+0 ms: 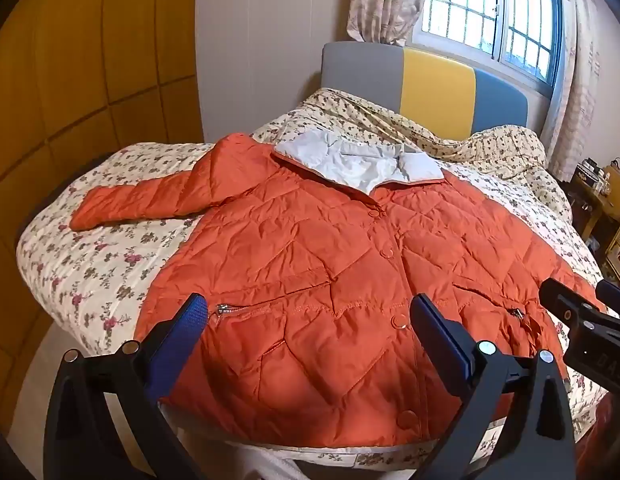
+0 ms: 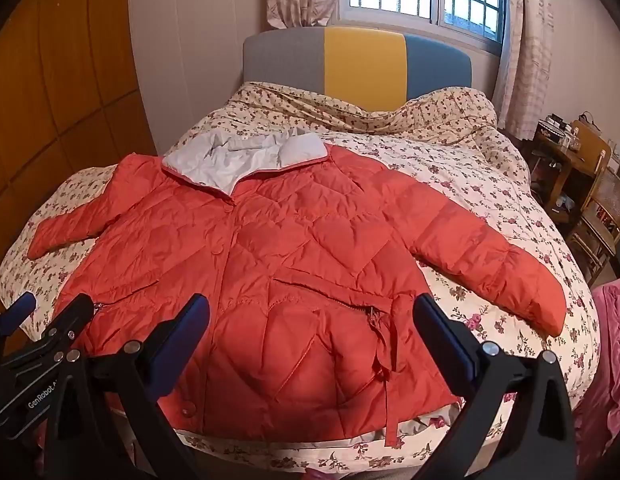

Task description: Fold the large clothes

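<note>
While an orange jacket (image 2: 270,280) lies buttoned and spread front-up across the bed (image 2: 489,200), collar at twelve o'clock, ready for folding, the left gripper (image 1: 310,332) and right gripper (image 2: 311,328) hover wide open, empty, above its hem.

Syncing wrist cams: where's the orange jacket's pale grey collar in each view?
Left wrist: pale grey collar sits above centre, at the top of the orange quilted jacket.
Right wrist: the collar is upper left of centre.
Shared landmark: the grey, yellow and blue headboard behind it.
</note>
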